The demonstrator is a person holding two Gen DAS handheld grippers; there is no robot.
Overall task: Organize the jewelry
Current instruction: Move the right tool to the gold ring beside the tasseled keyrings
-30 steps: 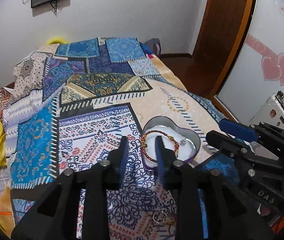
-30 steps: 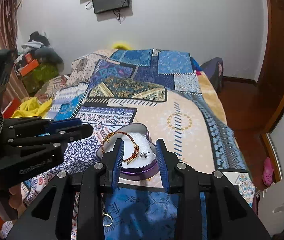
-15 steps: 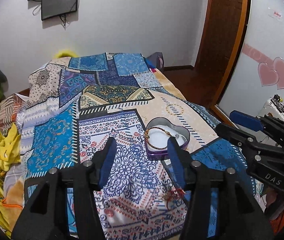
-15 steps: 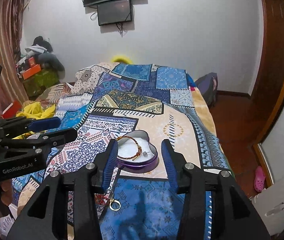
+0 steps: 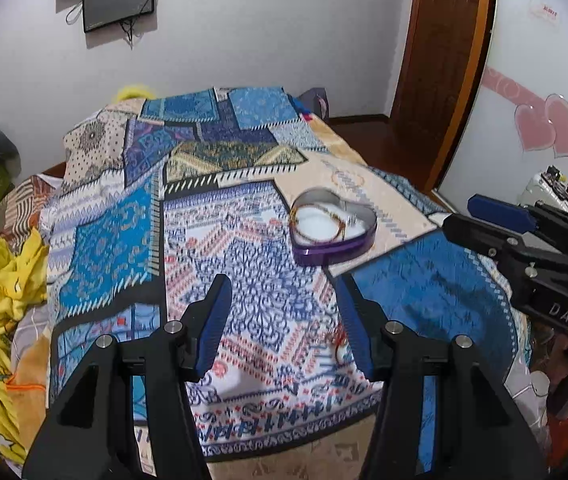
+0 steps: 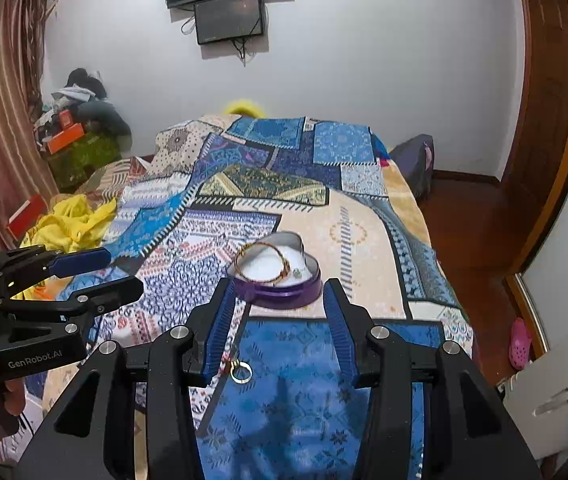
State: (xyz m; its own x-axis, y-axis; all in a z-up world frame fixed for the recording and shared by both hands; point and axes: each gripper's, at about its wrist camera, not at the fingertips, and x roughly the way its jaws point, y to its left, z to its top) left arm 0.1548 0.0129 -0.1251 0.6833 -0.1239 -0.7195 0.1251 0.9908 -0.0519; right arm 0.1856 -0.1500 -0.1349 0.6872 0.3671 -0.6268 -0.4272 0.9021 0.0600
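Observation:
A purple heart-shaped tin (image 5: 334,242) with a white lining sits on the patterned bedspread (image 5: 132,216); it also shows in the right wrist view (image 6: 280,290). A gold and red bracelet (image 5: 316,224) lies inside it (image 6: 262,262), with a small silver charm (image 6: 297,272). A gold ring with a red thread (image 6: 241,372) lies on the blue patch near my right gripper; it shows by my left gripper's right finger (image 5: 338,340). My left gripper (image 5: 284,320) is open and empty, short of the tin. My right gripper (image 6: 276,328) is open and empty, just before the tin.
Yellow clothing (image 5: 0,280) is heaped at the bed's left edge. A wooden door (image 5: 440,60) and bare floor (image 6: 472,232) lie right of the bed. A screen (image 6: 230,18) hangs on the far wall. A white box (image 6: 556,396) stands at the lower right.
Both grippers have pulled back from the tin and opened wider. The bracelet stays in the tin. The ring on the blue patch has come into view.

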